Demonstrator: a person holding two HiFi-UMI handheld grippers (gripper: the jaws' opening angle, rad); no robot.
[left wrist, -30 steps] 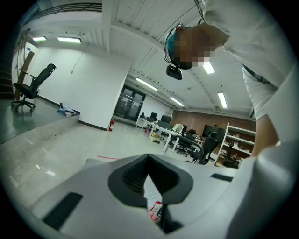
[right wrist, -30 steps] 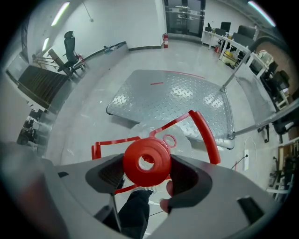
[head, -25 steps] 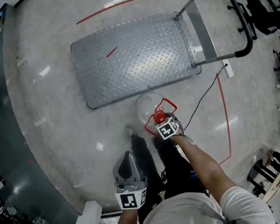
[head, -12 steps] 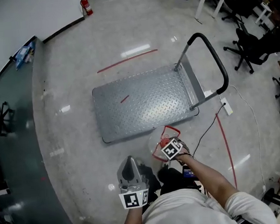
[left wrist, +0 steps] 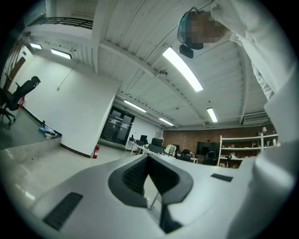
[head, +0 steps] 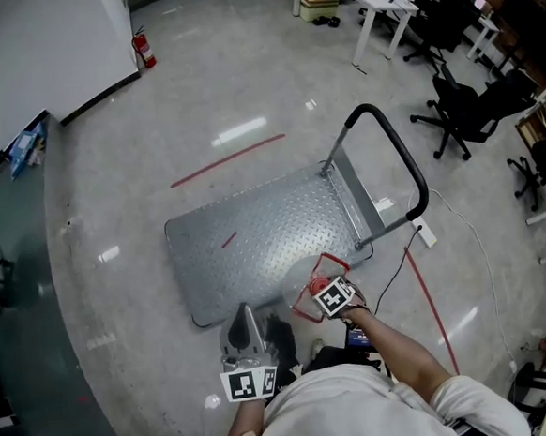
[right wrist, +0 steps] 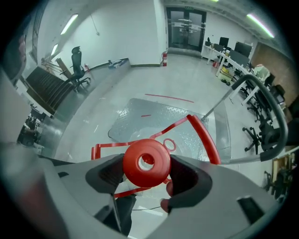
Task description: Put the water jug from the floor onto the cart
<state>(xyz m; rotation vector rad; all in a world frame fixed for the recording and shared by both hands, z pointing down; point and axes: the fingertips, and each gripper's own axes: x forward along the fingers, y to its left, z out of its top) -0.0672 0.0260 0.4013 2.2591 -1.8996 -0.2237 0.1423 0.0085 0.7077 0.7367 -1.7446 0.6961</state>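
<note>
- R tool [right wrist: 146, 172]: jaws closed on the red cap [right wrist: 146, 161] of the water jug [head: 299, 278], one jaw each side of the cap. Held in the person's right hand, arm stretched fwd.
- Water jug: clear body, red carry handle [right wrist: 206, 136]. Sits directly under R tool, body overlapping the cart's near edge. Resting on the deck or clear of it: can't tell.
- Cart [head: 256, 237]: grey tread-plate deck, just ahead of and below R tool. Black push handle [head: 398, 155] stands upright at the deck's end, ahead-right of R tool.
- L tool [head: 245, 318]: jaws together, nothing between them. Held to the left of R tool, apart from the jug, tips toward the cart's near edge.
- Floor [head: 198, 105]: pale, glossy. Red tape line [head: 228, 160] beyond the cart. Black cable [head: 395, 273] right of R tool, running to a white power strip [head: 424, 233] by the push handle.
- Misc.: fire extinguisher [head: 144, 49] at the wall, far ahead-left of both tools. Office chairs [head: 467, 112] far ahead-right.
</note>
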